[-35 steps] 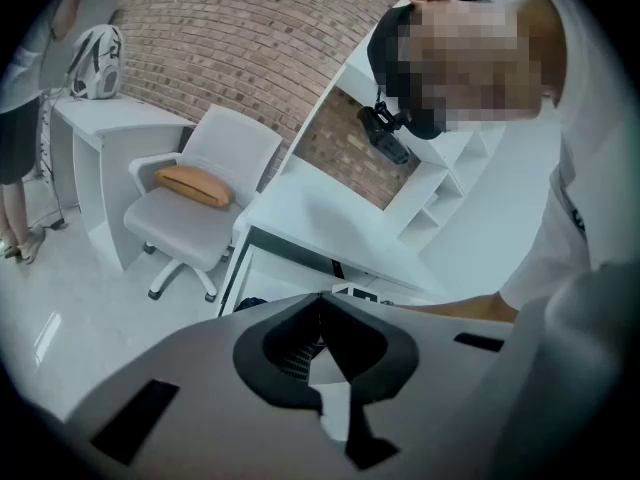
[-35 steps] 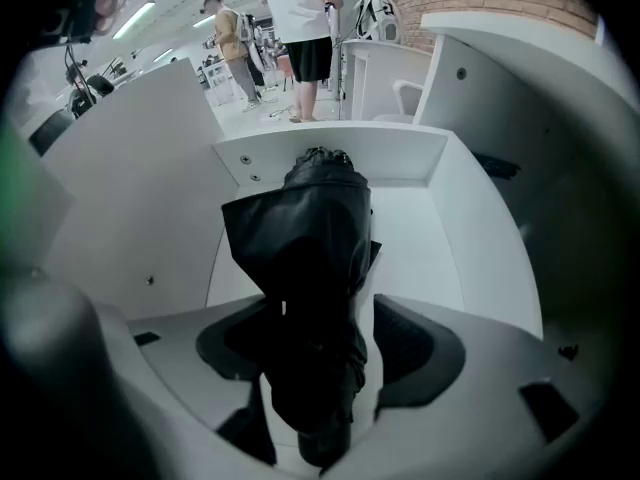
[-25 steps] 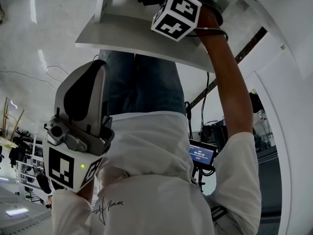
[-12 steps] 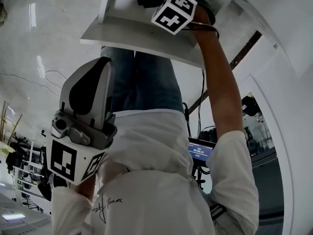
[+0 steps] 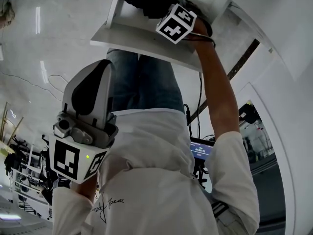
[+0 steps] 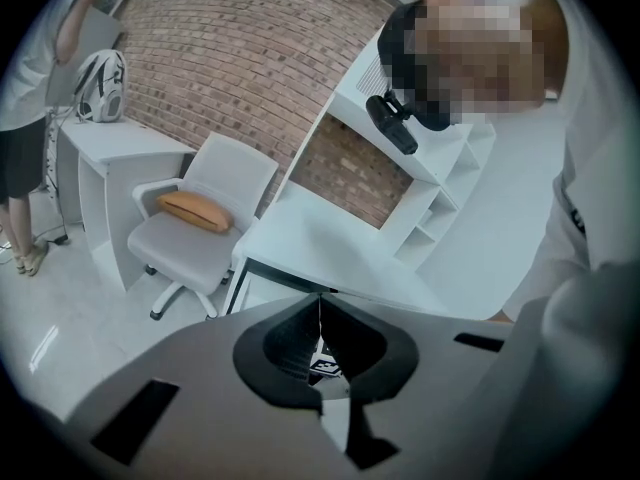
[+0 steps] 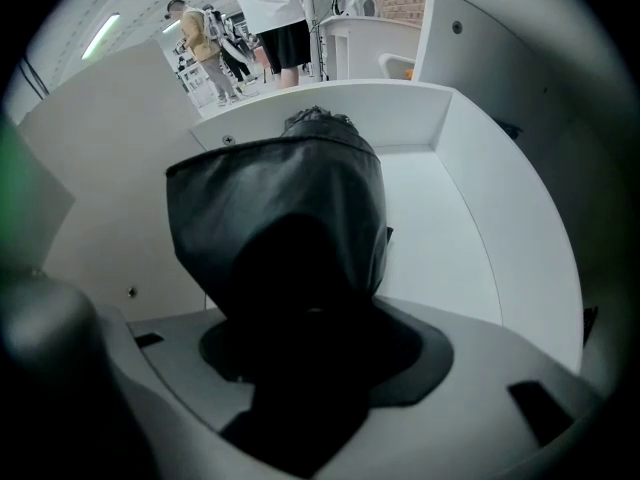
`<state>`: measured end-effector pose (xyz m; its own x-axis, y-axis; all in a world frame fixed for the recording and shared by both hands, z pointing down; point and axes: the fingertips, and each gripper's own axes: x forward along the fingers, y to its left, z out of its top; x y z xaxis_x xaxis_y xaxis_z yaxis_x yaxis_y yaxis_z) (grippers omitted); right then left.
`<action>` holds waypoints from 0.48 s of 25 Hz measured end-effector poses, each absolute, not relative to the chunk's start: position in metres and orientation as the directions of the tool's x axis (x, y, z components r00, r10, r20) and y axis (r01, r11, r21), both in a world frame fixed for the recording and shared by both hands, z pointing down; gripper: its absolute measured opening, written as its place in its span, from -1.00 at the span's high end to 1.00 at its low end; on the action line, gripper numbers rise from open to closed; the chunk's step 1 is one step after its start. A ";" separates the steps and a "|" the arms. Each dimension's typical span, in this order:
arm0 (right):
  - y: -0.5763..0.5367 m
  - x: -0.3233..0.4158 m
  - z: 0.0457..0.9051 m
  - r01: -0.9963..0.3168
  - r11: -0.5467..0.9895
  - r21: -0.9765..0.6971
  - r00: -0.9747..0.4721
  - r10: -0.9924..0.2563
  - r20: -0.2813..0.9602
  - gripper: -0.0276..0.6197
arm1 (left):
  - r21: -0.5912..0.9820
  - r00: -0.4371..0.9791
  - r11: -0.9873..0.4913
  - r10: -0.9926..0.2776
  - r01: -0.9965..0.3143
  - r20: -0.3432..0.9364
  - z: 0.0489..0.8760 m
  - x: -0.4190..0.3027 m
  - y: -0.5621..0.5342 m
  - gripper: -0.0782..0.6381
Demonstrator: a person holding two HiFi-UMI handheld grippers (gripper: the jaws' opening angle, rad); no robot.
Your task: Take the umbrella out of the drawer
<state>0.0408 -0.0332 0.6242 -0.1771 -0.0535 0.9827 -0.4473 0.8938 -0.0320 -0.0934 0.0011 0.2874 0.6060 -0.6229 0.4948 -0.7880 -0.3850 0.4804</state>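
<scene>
A black folded umbrella [image 7: 290, 218] lies in the open white drawer [image 7: 455, 238]. My right gripper [image 7: 300, 313] points steeply down into the drawer. Its jaws have just been closing with the umbrella between them, and it fills the gap. In the head view the umbrella [image 5: 145, 0] shows as a dark bundle in the drawer [image 5: 142, 37], just beyond the right gripper's marker cube [image 5: 177, 23]. The fingertips are hidden there. My left gripper [image 5: 103, 67] hangs at the left beside the person's legs, away from the drawer. Its jaws [image 6: 320, 303] are shut on nothing.
The left gripper view shows a white desk [image 6: 330, 253], a grey office chair [image 6: 190, 238] with an orange cushion [image 6: 195, 210], white shelves and a brick wall. Another person [image 6: 25, 118] stands at the far left. Past the drawer's far wall, people [image 7: 265, 8] stand.
The left gripper has risen a little beside the legs. The right gripper has stayed in the drawer at the umbrella; the drawer sits slightly lower and further right in the head view.
</scene>
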 end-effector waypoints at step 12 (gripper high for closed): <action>-0.021 0.042 0.600 -0.486 0.873 -0.045 -0.206 -0.064 0.977 0.15 | 0.462 0.607 -0.407 -0.640 -0.788 0.471 0.266 -0.085 -0.001 0.73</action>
<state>0.0416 -0.0206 0.6004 -0.2055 -0.0641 0.9765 -0.4859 0.8729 -0.0450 -0.0851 -0.0009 0.2659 0.6068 -0.6401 0.4713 -0.7880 -0.4068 0.4622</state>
